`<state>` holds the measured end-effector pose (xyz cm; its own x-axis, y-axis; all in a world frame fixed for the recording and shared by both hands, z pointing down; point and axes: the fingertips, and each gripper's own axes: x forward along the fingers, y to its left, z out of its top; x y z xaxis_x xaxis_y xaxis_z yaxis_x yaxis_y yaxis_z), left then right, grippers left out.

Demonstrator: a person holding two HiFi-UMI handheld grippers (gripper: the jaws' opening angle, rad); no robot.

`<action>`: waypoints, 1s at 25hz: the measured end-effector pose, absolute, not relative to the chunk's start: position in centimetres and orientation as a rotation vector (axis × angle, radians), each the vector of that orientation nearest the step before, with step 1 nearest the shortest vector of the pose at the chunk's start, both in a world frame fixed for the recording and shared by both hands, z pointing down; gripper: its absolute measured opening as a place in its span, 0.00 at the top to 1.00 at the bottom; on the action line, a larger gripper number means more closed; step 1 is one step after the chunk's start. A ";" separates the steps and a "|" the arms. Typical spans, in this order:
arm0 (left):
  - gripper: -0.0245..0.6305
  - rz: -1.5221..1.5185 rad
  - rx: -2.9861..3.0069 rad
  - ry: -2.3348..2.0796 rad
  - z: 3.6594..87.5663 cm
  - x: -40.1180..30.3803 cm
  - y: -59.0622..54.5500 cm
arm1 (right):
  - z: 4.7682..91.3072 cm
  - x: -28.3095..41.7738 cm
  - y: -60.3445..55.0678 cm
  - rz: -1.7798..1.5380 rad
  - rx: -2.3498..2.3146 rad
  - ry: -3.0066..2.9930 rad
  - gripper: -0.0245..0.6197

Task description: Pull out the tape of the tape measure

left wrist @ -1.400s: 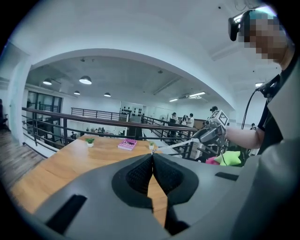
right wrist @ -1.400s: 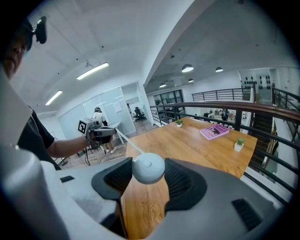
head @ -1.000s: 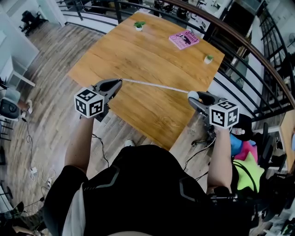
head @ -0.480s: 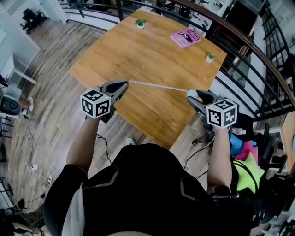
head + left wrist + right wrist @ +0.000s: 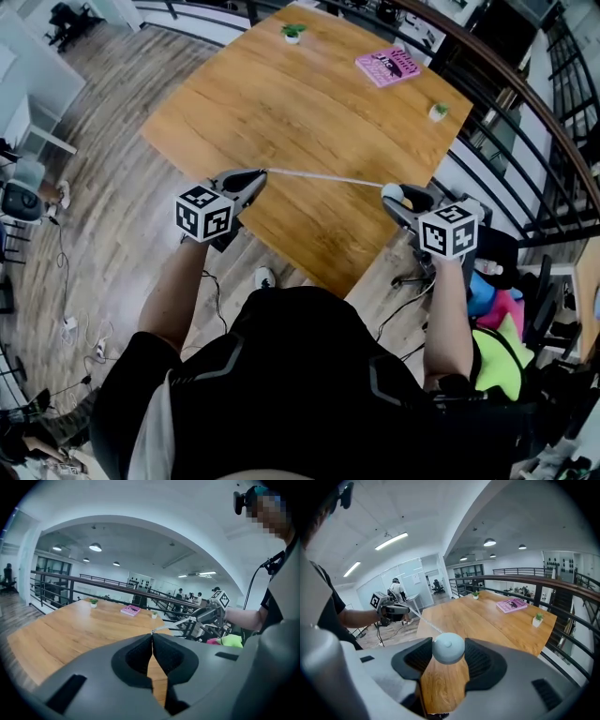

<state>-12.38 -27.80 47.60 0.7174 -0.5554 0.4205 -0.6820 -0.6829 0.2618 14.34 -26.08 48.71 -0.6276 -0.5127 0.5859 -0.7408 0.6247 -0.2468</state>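
**A:** Left gripper [image 5: 257, 177] drifted a bit rightward since a second ago, right?

**B:** Yep, and its jaws are pinched tight on the tape [image 5: 323, 177] end. Tape's stretched over the table [image 5: 309, 94] corner to the round tape measure [image 5: 448, 648], which the right gripper [image 5: 397, 197] clamps between its pads.

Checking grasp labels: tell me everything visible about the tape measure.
The tape measure has a small round case, pale grey-blue and smooth like plastic, with a centre dimple. The case is clamped between the right hand-held gripper's pads. Its thin pale tape runs out taut and straight to the left hand-held gripper, whose jaws are shut on the tip. It spans the air above the wooden table's near corner.
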 end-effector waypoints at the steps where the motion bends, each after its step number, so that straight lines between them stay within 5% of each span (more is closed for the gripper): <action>1: 0.91 0.410 2.507 -0.957 48.0 -12.3 -28.0 | 49.4 14.4 -26.4 0.666 0.992 -2.381 0.63; 25: 0.91 0.762 2.175 -0.932 68.0 -9.1 -27.0 | 70.7 16.5 -25.2 0.741 0.913 -2.178 0.63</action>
<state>-9.14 -27.00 68.00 0.5793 -0.4012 0.7095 -0.7751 -0.5404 0.3273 16.53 -25.16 70.73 -0.5432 -0.3948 0.7410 -0.7648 0.5969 -0.2426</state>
